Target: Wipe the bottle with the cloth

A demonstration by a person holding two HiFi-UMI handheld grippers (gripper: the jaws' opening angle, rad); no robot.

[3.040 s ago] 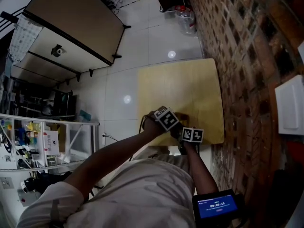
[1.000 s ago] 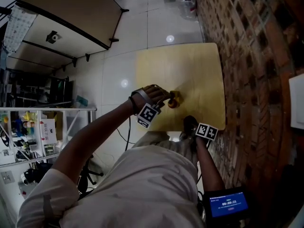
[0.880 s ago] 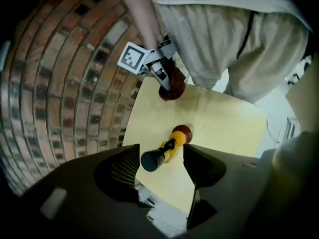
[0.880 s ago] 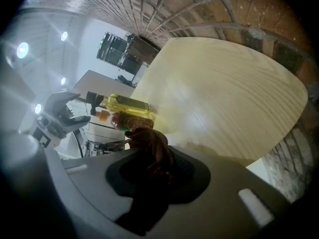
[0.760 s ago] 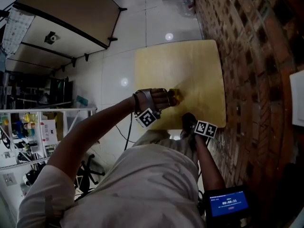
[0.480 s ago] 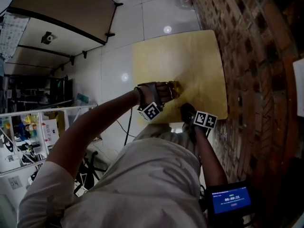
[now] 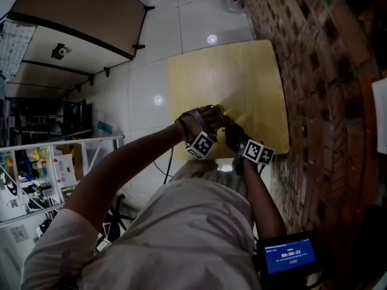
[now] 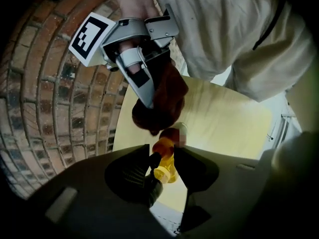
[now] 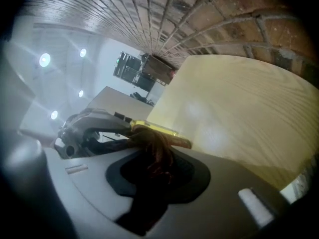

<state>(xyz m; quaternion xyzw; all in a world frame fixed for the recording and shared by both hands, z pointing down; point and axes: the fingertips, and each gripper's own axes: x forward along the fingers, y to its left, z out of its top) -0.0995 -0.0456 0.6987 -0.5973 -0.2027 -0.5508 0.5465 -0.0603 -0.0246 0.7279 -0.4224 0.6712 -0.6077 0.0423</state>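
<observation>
A small yellow bottle [image 8: 165, 166] with a brown cap lies lengthwise between the jaws of my left gripper [image 8: 162, 156]. The jaws are closing and both sides touch it. My right gripper [image 9: 157, 148] is shut on a dark red cloth [image 9: 157, 156]. The cloth [image 8: 167, 101] hangs bunched from the right gripper [image 8: 148, 102] and rests against the bottle's cap end. In the right gripper view the bottle [image 9: 159, 131] sticks out sideways from the left gripper [image 9: 119, 128]. In the head view both grippers meet over the near edge of the wooden table [image 7: 242, 77].
A brick wall [image 7: 314, 71] runs along the table's right side. White tiled floor [image 7: 151, 95] lies to the left, with a large brown tabletop [image 7: 84, 23] beyond it. A shelf rack [image 7: 36, 174] with small items stands at the left.
The right gripper with the cloth has come up from the table's near edge to meet the left gripper. The left hand has settled over the bottle, which now lies between its jaws.
</observation>
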